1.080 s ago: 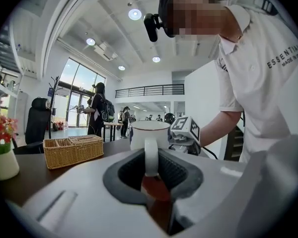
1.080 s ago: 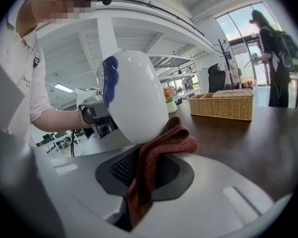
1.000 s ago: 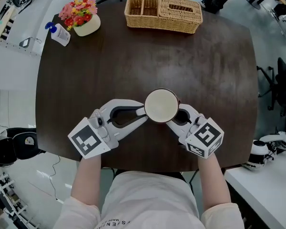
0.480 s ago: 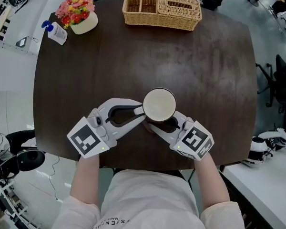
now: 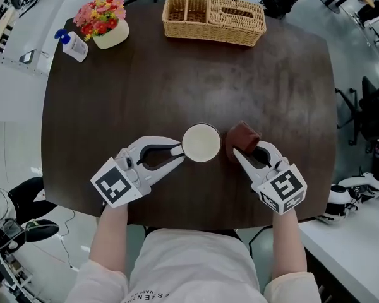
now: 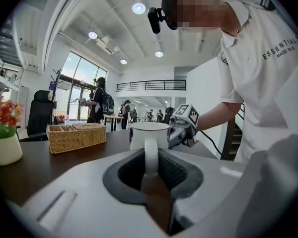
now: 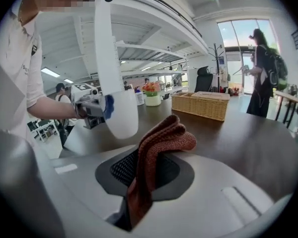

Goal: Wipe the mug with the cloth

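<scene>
A white mug stands near the table's front middle, seen from above in the head view. My left gripper is shut on the mug's handle; the mug body rises just past the jaws. My right gripper is shut on a folded reddish-brown cloth, just right of the mug and apart from it. In the right gripper view the cloth bulges out of the jaws, with the mug to its left.
A wicker basket sits at the dark table's far edge. A flower pot and a small bottle stand at the far left corner. People and office chairs are beyond the table.
My right gripper with the cloth has swung from under the mug's near side out to its right. The mug and left gripper shifted slightly left.
</scene>
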Demonstrator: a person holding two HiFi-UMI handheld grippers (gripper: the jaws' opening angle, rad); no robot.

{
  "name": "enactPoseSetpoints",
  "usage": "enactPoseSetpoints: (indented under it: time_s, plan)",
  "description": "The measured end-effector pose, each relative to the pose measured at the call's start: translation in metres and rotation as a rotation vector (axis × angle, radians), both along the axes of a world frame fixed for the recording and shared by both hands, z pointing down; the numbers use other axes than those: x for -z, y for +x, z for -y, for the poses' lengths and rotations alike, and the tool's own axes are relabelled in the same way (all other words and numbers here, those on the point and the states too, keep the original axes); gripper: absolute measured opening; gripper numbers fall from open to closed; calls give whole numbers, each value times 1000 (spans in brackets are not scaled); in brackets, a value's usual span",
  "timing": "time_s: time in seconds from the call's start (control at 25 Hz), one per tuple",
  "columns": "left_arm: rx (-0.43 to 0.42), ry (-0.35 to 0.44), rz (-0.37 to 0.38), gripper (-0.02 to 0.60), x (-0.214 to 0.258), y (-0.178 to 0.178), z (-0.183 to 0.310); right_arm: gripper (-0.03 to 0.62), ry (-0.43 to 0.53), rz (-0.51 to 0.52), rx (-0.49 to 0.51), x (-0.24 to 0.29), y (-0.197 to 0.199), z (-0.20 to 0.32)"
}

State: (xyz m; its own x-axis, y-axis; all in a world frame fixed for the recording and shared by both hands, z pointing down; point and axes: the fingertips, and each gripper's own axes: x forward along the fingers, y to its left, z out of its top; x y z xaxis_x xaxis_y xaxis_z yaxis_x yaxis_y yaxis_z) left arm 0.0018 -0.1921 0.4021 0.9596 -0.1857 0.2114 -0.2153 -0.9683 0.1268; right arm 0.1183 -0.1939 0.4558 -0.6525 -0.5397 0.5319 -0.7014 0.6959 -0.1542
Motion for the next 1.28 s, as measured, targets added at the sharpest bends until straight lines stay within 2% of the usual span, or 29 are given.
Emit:
enactPoseSetpoints:
  time_s: [0.16,0.28,0.44,0.64,0.8,1.04,1.28]
  plan:
    - [-8,-25,9,64,-24,5,-4,84,72,-12,-121,12,20,17]
    - [-16,-16,43,64,-45,9,-2,84,107,-5,-166,14,23,26]
    - [-39,10,86,64,-66,10,-3,84,108,-5,-128,4,11,25]
    - [-32,1,66,64,-74,9,-2,84,101,-2,-92,-4,2,21]
    - [-60,11,71,66,-78,10,-6,84,107,0,-93,-4,3,19]
    - [-18,11,108,76,-82,4,-5,84,99,11,-106,7,3,15]
    - [69,34,83,85,-19,-4,-2,84,112,1,-97,33,-1,-1]
